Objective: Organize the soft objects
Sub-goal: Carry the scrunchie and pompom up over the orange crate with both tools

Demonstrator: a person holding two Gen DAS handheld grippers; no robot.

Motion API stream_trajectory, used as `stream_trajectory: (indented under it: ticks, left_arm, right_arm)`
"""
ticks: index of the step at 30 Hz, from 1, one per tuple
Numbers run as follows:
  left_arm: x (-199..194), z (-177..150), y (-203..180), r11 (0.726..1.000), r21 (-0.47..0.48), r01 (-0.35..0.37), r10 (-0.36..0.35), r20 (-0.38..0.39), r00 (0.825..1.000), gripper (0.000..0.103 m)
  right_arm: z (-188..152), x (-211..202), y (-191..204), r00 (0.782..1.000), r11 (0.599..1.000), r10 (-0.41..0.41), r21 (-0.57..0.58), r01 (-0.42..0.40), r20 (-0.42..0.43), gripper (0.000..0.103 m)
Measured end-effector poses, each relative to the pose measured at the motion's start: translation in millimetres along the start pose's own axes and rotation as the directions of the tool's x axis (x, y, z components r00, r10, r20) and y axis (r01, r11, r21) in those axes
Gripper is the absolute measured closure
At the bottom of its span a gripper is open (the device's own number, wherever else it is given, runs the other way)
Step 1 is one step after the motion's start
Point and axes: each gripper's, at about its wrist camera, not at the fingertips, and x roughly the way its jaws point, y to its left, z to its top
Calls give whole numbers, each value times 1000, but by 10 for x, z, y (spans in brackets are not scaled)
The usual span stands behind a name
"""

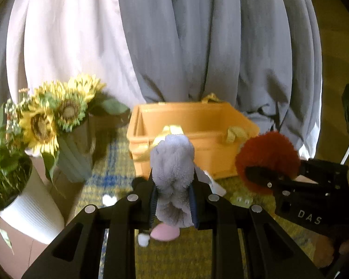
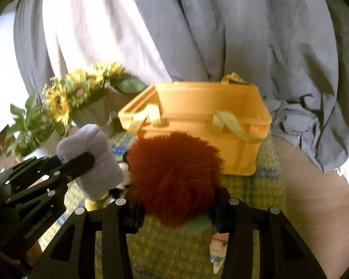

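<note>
My left gripper is shut on a pale lavender plush toy, held above the yellow-blue knit mat. In the right wrist view the same toy shows at the left, pinched by that gripper. My right gripper is shut on a fluffy red pompom toy; from the left wrist view the pompom hangs at the right in that gripper. An open orange storage box with yellow strap handles stands just beyond both toys, and its inside looks bare.
A vase of sunflowers and a white ribbed pot with greenery stand left of the box. Grey and white curtains hang behind. Small items lie on the mat below: a pink piece and a white tag.
</note>
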Motion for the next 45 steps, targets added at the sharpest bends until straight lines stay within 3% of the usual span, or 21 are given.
stream_trajectory:
  ticks: [19,29,45]
  left_arm:
    - [48,677,-68,1000,25,7,-10,154,988,79]
    - [341,1034,-3,1000,15,20,-21,136,990,79]
    - [1161,1284,33,998,61,-30,31,-10,999,79]
  right_arm:
    - [670,-67,-225,992,998,-28,54,22,122,58]
    - [1036,118,-313,991,997,-40,68,32,127,58]
    - [1460,827,-601,998,995,-55,78,58,-37,58]
